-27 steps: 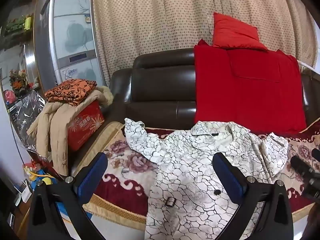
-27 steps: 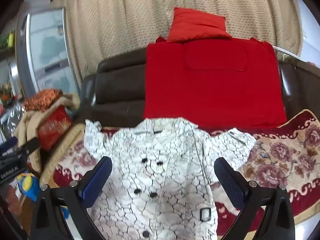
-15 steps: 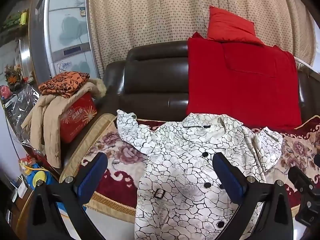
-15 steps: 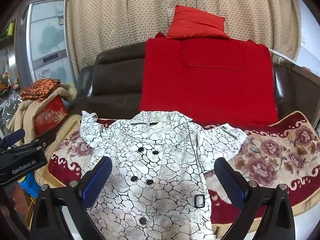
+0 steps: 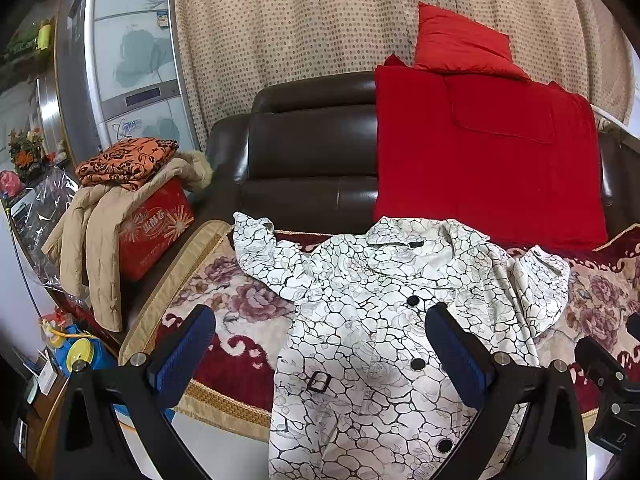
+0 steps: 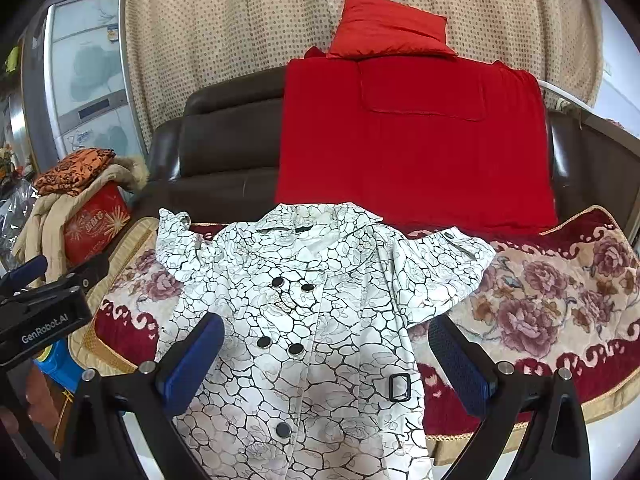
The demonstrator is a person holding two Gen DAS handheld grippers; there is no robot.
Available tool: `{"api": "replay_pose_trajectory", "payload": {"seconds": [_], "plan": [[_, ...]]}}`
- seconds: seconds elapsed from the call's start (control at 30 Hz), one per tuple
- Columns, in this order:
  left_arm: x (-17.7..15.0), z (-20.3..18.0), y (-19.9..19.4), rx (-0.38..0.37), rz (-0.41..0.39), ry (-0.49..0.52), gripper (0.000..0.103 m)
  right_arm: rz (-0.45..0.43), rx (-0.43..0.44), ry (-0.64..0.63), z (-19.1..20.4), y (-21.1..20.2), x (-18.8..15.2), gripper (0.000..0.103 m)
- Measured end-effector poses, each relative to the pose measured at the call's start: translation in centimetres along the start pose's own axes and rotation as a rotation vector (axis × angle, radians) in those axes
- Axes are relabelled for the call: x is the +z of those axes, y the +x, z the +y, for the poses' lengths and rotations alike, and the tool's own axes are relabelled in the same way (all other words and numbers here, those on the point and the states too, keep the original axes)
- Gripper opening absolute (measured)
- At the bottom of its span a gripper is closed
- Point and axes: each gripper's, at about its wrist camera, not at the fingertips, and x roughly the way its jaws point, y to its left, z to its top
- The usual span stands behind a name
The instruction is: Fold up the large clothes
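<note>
Behind everything I see a dark sofa (image 6: 224, 152); on its floral cover (image 6: 560, 300) the white coat (image 6: 304, 320) lies flat, my left gripper (image 5: 320, 354) and right gripper (image 6: 326, 360) hovering apart, empty.

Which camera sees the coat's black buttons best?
The right wrist view. The coat lies centred between the open fingers there, and five black buttons show clearly down its front. In the left wrist view the coat sits off to the right, and the right finger covers part of the button rows.
</note>
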Motion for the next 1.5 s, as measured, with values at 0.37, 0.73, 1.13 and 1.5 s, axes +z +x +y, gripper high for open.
{"api": "replay_pose_trajectory", "payload": {"seconds": [0.37,0.73,1.13,1.5], "plan": [[0.1,0.3,0.1,-0.001,-0.014,-0.005,0.103,0.006,-0.006,-0.002,0.3,0.3,-0.1,0.103],[-0.2,0.4,0.5,-0.004,-0.012,0.0,0.103,0.021,-0.012,0.0,0.6,0.8,-0.2,0.103],[-0.4,-0.5,1.4,-0.019,0.004,0.018,0.103,0.041,-0.022,0.02,0.1,1.8,-0.4,0.103],[-0.8,-1.7,2.5,-0.031,0.031,0.041,0.103,0.064,-0.024,0.038,-0.5,2.8,-0.7,0.103]]}}
